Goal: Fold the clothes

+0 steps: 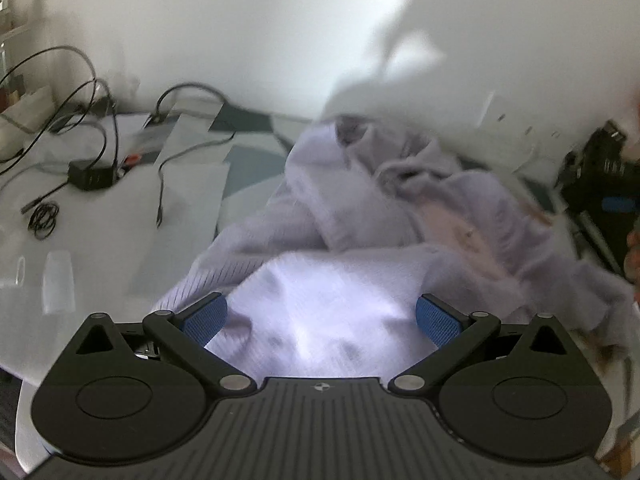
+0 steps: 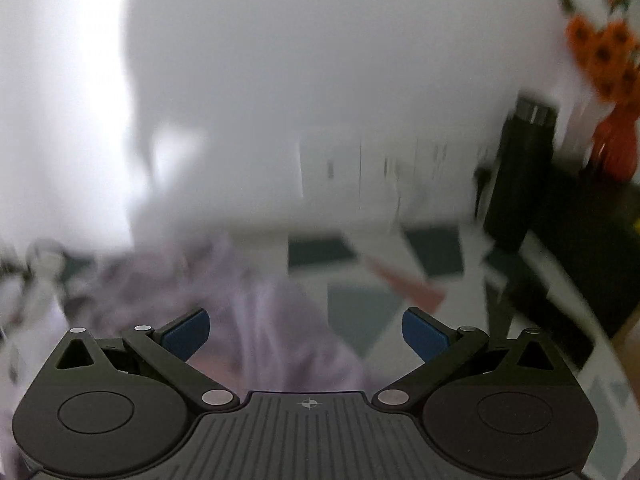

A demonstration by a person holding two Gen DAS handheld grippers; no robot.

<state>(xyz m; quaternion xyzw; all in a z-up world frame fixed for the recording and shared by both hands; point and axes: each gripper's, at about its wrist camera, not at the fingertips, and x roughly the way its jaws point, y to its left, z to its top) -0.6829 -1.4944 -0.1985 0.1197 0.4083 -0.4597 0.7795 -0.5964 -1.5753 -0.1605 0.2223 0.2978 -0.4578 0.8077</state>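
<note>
Left wrist view: lilac sweater (image 1: 360,216) lies crumpled on the patterned table (image 1: 248,168), the landmark. Black cables (image 1: 96,152) lie on its far left side. Left gripper (image 1: 322,318) hangs over the sweater's near edge, spread wide, gripping nothing. Right gripper (image 2: 306,334), blurred, likewise spread wide above the sweater.

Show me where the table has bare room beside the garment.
Free: the patterned tabletop between the crumpled lilac knit garment and the tall black bottle. Crowded: left of the garment, black cables, a small black hub and white paper sheets.
</note>
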